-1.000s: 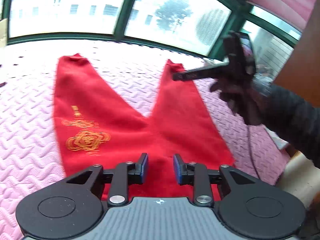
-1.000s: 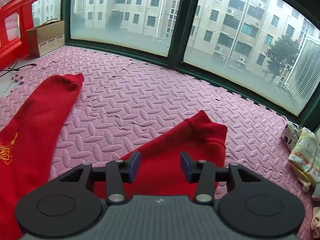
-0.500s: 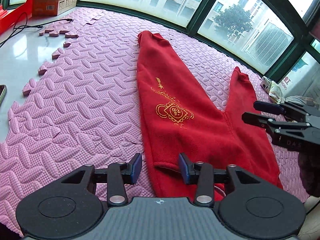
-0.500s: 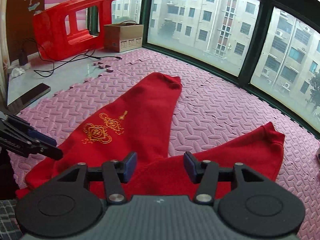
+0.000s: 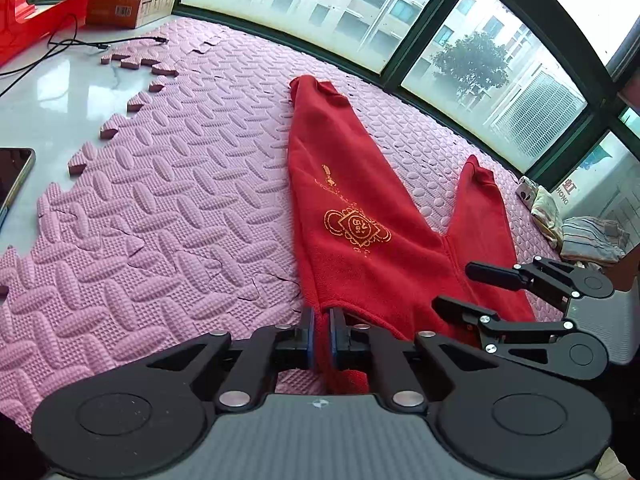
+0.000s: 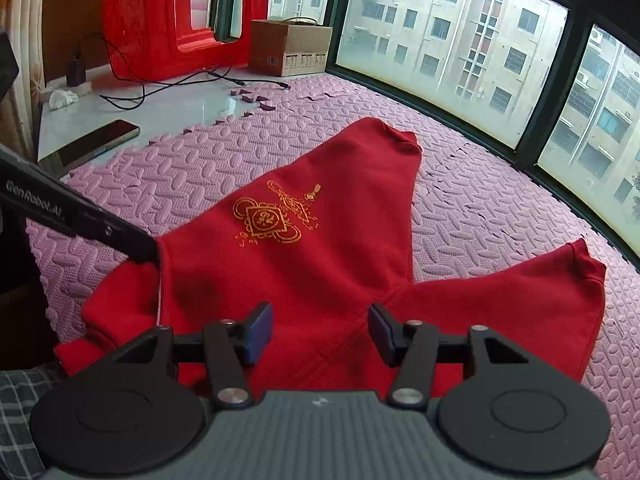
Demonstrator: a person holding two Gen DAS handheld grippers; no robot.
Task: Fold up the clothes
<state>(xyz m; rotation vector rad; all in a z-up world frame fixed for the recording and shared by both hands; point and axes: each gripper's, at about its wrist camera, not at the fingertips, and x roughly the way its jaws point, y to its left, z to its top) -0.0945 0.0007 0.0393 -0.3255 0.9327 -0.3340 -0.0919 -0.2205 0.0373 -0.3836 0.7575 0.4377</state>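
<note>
Fabric at the waist corner of the red trousers (image 5: 360,240), spread on the pink foam mat (image 5: 160,220), was pinched between the nearly closed pads of the left gripper (image 5: 321,338), while the right-wrist view showed the right gripper (image 6: 320,334) spread wide above the trousers' crotch, holding nothing.
</note>
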